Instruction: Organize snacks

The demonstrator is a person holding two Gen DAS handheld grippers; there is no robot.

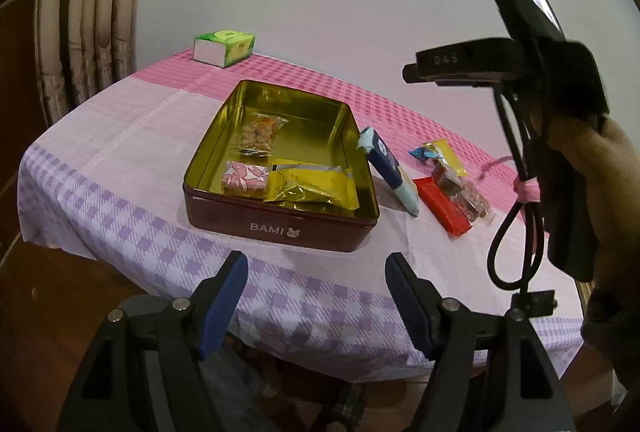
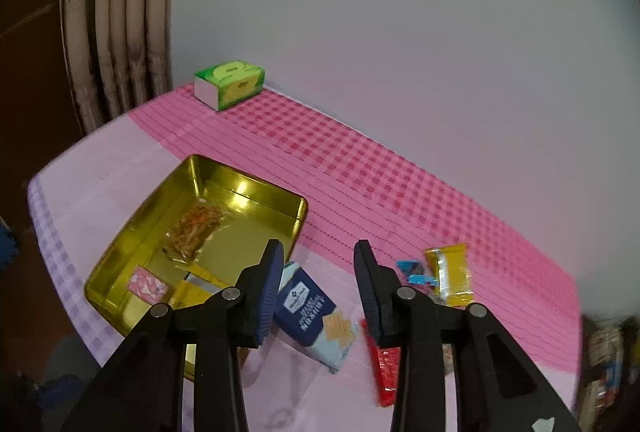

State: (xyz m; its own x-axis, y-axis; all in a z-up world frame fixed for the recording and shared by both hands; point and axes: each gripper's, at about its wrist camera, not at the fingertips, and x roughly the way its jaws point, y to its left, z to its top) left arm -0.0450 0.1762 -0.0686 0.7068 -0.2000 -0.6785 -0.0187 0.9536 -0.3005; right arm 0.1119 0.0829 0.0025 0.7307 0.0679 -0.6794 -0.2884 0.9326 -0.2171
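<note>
A dark red tin (image 1: 280,228) with a gold inside stands open on the checked tablecloth. In it lie a clear bag of snacks (image 1: 260,133), a pink-wrapped piece (image 1: 244,177) and a yellow packet (image 1: 312,187). A navy and pale blue packet (image 1: 386,159) leans on the tin's right side. My right gripper (image 2: 319,252) hangs open over this blue packet (image 2: 308,308), gripping nothing. A red bar (image 2: 386,372), another yellow packet (image 2: 450,272) and a small blue candy (image 2: 414,272) lie to the right. My left gripper (image 1: 316,296) stands open in front of the tin, nothing between its fingers.
A green tissue box (image 1: 224,47) sits at the table's far left corner by a curtain (image 1: 88,11). A hand (image 1: 600,159) holds the right gripper's body, with its looped cable, at the right of the left wrist view. A white wall backs the table.
</note>
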